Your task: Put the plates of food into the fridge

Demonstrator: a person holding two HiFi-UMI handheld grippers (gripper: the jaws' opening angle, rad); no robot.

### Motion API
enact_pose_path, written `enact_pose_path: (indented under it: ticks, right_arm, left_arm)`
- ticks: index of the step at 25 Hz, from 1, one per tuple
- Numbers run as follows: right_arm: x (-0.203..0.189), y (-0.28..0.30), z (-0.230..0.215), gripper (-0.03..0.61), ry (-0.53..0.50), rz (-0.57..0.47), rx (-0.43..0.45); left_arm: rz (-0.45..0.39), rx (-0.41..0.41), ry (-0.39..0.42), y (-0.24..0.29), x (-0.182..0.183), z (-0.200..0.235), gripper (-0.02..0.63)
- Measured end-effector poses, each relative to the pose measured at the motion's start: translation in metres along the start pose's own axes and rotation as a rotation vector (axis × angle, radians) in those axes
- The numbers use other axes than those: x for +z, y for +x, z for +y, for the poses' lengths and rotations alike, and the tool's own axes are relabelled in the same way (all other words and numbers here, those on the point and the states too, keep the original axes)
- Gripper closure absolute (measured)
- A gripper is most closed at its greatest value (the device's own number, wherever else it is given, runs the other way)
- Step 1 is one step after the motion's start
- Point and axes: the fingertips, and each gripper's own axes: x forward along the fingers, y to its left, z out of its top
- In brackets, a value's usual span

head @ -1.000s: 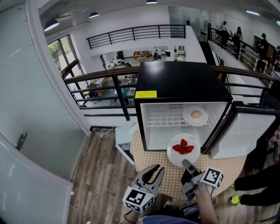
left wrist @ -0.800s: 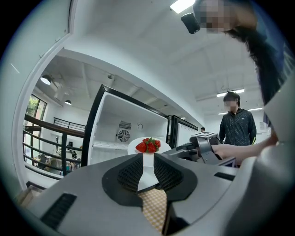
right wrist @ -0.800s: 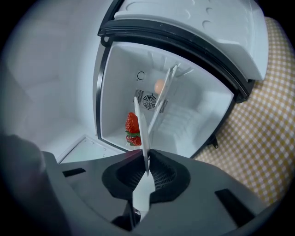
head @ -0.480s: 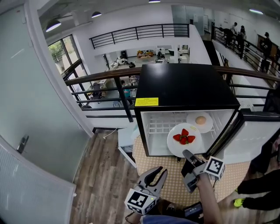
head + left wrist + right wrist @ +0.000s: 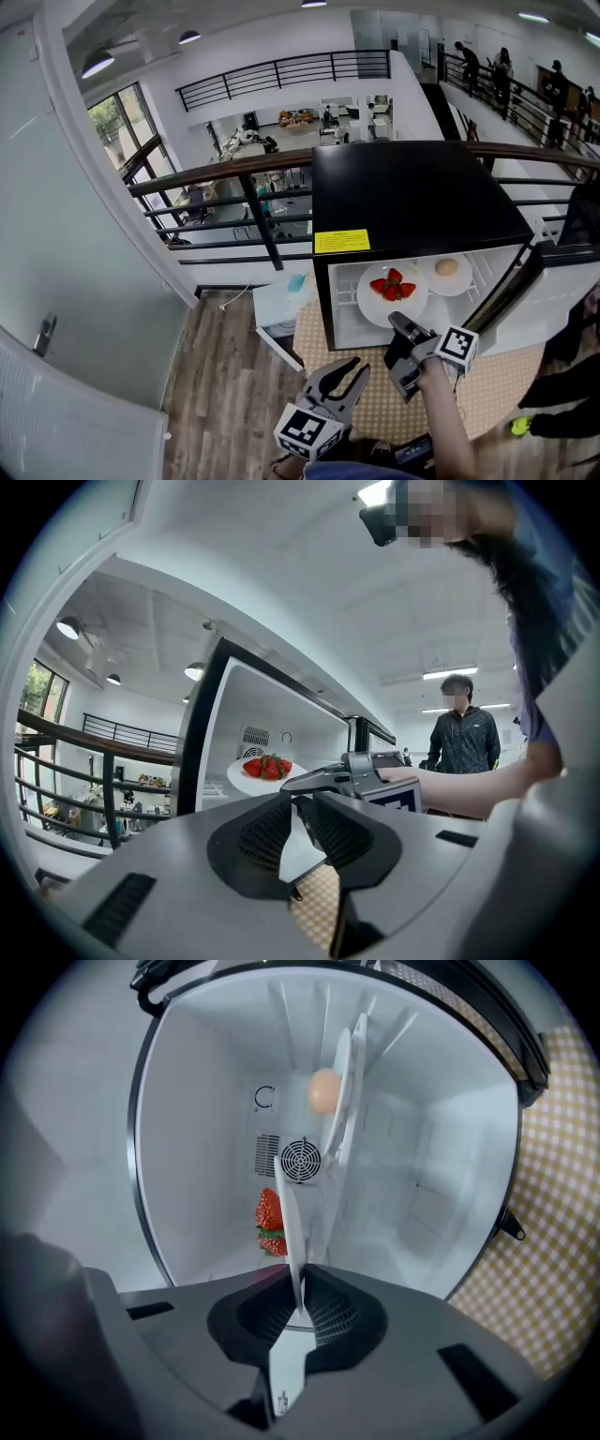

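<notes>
A white plate of strawberries (image 5: 392, 292) hangs level in the mouth of the open black mini fridge (image 5: 412, 192). My right gripper (image 5: 398, 324) is shut on its near rim. In the right gripper view this plate (image 5: 290, 1224) shows edge-on between the pads, with the strawberries (image 5: 269, 1222) to its left. Deeper in the fridge (image 5: 202, 1147), a second white plate (image 5: 448, 274) with a round pale bun (image 5: 323, 1090) rests on the wire shelf. My left gripper (image 5: 345, 373) is open and holds nothing, low in front of the fridge. In its own view it (image 5: 302, 804) looks at the strawberry plate (image 5: 264, 772).
The fridge door (image 5: 536, 292) stands swung open at the right. A checkered mat (image 5: 375, 405) lies under the fridge, on a wooden floor (image 5: 220, 384). Behind the fridge runs a black railing (image 5: 244, 173). A person (image 5: 464, 738) stands close by on the right.
The right gripper has carried the strawberry plate forward from in front of the fridge into its opening, beside the bun plate. The left gripper stayed low and open.
</notes>
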Motion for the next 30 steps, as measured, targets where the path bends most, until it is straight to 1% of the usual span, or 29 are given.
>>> enact_pose_path:
  ticks: [5, 9, 12, 18, 21, 23, 25, 28, 30]
  right_arm:
    - [0.000, 0.025, -0.011, 0.549, 0.050, -0.034, -0.034]
    - [0.005, 0.037, -0.011, 0.551, 0.047, -0.064, -0.050]
    - [0.009, 0.045, -0.010, 0.549, 0.065, -0.087, -0.053]
    - [0.010, 0.045, -0.008, 0.543, 0.055, -0.096, -0.053]
    - [0.010, 0.044, -0.006, 0.520, 0.058, -0.111, -0.045]
    - [0.010, 0.045, -0.005, 0.517, 0.043, -0.115, -0.044]
    - [0.009, 0.045, -0.001, 0.496, 0.032, -0.116, -0.033]
    - [0.010, 0.045, 0.006, 0.444, 0.022, -0.116, 0.006]
    - [0.010, 0.045, 0.010, 0.394, 0.006, -0.113, 0.027]
  left_arm:
    - [0.019, -0.023, -0.012, -0.006, -0.009, 0.020, 0.546]
    - [0.014, -0.026, -0.022, -0.008, -0.006, 0.033, 0.546]
    - [0.012, -0.035, -0.021, -0.009, -0.005, 0.039, 0.546]
    - [0.009, -0.053, -0.015, -0.007, -0.005, 0.044, 0.546]
    - [0.008, -0.059, -0.015, -0.006, -0.005, 0.045, 0.546]
    - [0.006, -0.059, -0.020, -0.005, -0.004, 0.046, 0.546]
    - [0.004, -0.063, -0.023, -0.004, -0.004, 0.045, 0.546]
    - [0.009, -0.069, -0.023, -0.003, -0.006, 0.044, 0.546]
    - [0.011, -0.068, -0.020, -0.002, -0.007, 0.045, 0.546]
